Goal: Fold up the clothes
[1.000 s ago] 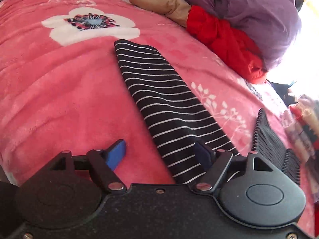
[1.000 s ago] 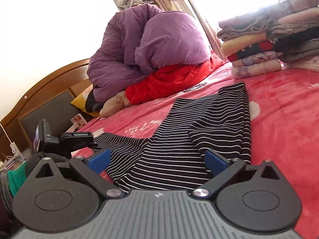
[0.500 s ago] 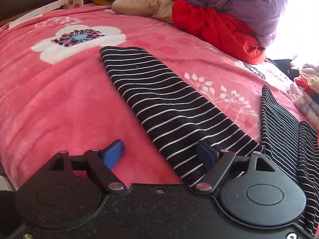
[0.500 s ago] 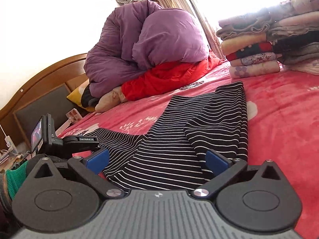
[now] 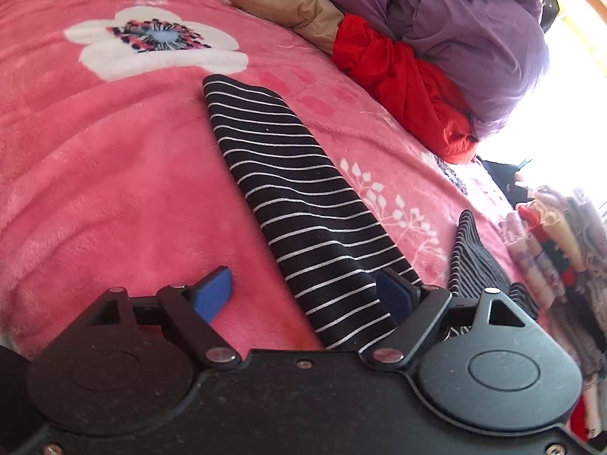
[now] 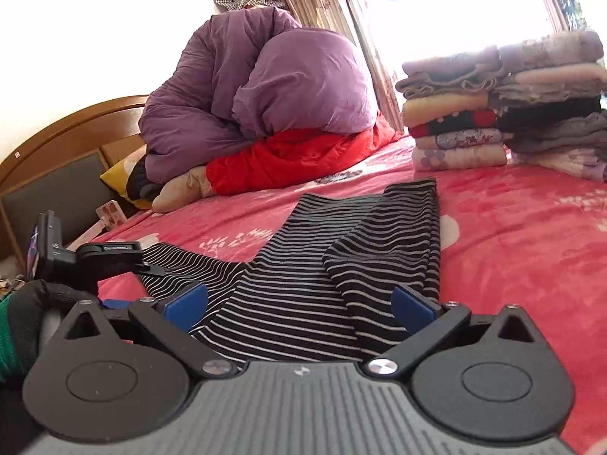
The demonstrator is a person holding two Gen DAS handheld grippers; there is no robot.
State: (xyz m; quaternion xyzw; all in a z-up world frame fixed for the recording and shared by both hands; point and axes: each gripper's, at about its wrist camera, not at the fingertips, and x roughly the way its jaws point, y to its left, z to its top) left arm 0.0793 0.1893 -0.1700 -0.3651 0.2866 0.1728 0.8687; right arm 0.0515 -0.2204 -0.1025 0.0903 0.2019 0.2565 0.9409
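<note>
Lying flat on the pink floral fleece blanket (image 5: 114, 174), the black white-striped knit garment (image 6: 303, 284) had one sleeve stretched away under the left gripper (image 5: 303, 295), whose blue-padded jaws had just been widening and gripped nothing. The right gripper (image 6: 299, 307) also stood agape over the garment's body. Both grippers' housings hid its near edge; glare washed out the stack of folded clothes (image 6: 504, 113).

No legible text — label blurred.

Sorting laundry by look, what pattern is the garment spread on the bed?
Black with thin white stripes; the striped garment shows best in the right wrist view.
</note>
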